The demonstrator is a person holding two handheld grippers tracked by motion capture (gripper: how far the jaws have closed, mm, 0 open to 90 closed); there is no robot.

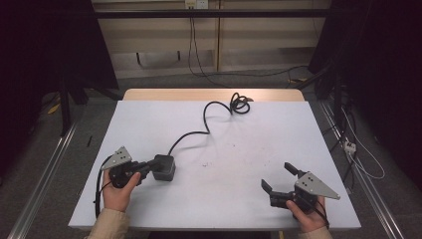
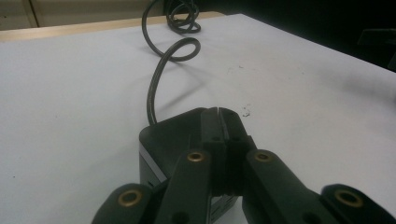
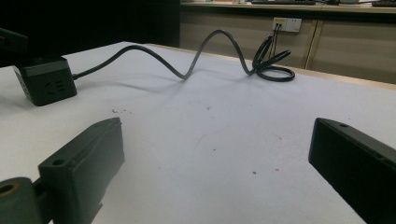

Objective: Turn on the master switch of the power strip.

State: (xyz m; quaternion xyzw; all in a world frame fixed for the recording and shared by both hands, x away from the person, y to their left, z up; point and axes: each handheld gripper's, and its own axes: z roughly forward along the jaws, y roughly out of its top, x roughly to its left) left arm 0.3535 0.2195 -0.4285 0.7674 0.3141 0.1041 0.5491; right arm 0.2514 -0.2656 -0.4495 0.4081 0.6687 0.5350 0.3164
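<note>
A black cube-shaped power socket lies on the left part of the white table. Its black cable snakes back to a coil at the far edge. My left gripper is shut, its jaws pressed together with nothing between them. In the left gripper view its tips lie over the top of the cube, and the cable runs away behind. My right gripper rests open near the front right. In the right gripper view its jaws stand wide over bare table, with the cube far off at the left.
A wall outlet with plugs sits behind the table, also seen in the right gripper view as the wall outlet. A white power strip and loose wires lie on the floor at the right. Metal rails run along both sides of the table.
</note>
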